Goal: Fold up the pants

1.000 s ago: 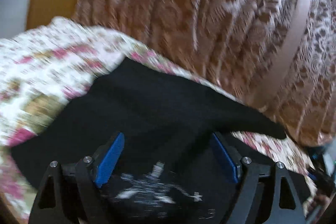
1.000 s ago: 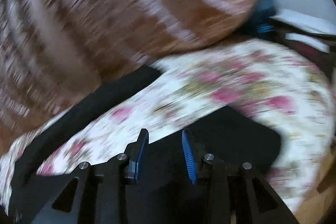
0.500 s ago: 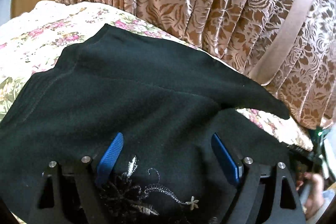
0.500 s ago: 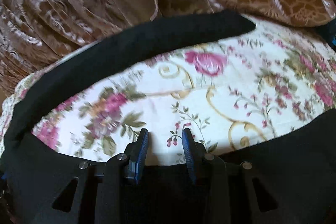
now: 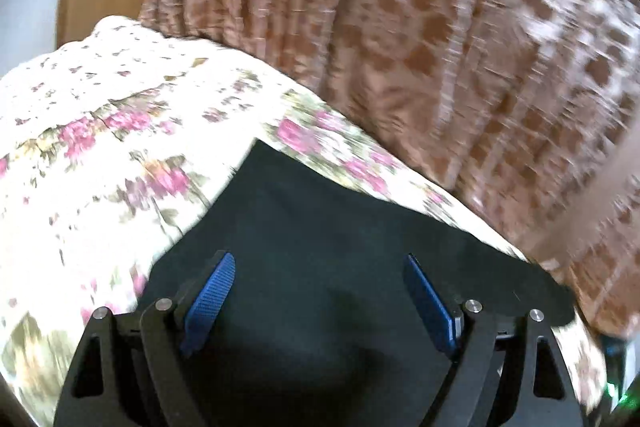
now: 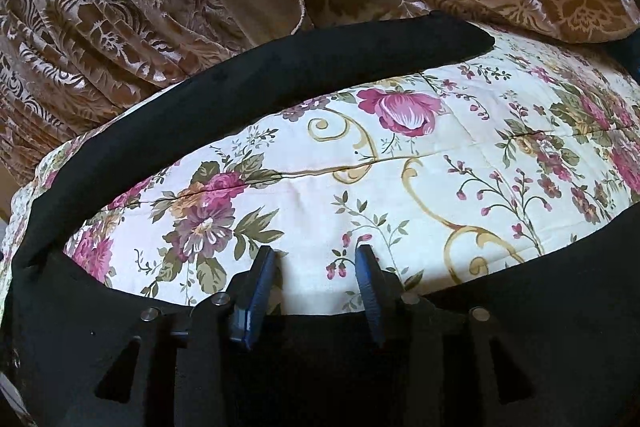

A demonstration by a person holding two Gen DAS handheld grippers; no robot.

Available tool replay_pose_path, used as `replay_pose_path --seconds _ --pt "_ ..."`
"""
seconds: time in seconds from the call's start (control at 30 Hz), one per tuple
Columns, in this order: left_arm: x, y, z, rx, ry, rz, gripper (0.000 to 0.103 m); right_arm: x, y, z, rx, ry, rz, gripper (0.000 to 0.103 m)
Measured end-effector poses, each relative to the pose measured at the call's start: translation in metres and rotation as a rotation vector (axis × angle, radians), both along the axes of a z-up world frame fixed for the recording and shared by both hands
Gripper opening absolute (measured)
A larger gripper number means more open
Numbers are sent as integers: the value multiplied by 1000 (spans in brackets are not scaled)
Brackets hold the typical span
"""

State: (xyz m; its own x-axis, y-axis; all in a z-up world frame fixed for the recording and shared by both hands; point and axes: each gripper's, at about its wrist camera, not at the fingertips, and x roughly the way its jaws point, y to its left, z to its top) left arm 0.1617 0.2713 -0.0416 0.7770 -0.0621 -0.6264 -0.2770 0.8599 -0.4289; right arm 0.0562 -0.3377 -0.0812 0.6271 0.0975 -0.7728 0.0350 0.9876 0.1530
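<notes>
The left gripper (image 5: 318, 263) has its blue pads wide apart above black pants (image 5: 320, 227) on a floral bedspread (image 5: 100, 155).

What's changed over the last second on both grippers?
The left gripper swung across the pants: half a second ago black cloth filled its view, now more bedspread shows at left. Its jaws stayed wide open, holding nothing. The right gripper settled at the pants' edge, jaw gap unchanged, one leg stretched along the curtain.

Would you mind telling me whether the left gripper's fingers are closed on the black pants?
No, the left gripper has its blue fingers spread wide apart above the black pants, clamping nothing.
</notes>
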Motion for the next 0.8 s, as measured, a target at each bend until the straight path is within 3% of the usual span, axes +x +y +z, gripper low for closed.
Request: replay_pose_path --seconds 0.2,0.43,0.73,0.77,0.8 --pt "51 29 -12 -34 21 67 86 -1 0 0 -1 -6 -2 42" --pt "100 36 -37 23 86 55 86 -1 -1 -1 7 -10 -5 42" --pt "128 60 -67 -98 87 78 85 -2 -4 -2 29 -19 -14 42" --pt "129 59 -68 -86 85 72 82 -2 -4 -2 33 -20 -16 42" --pt "129 56 -69 -63 84 68 69 -2 -5 -2 34 -20 -16 42"
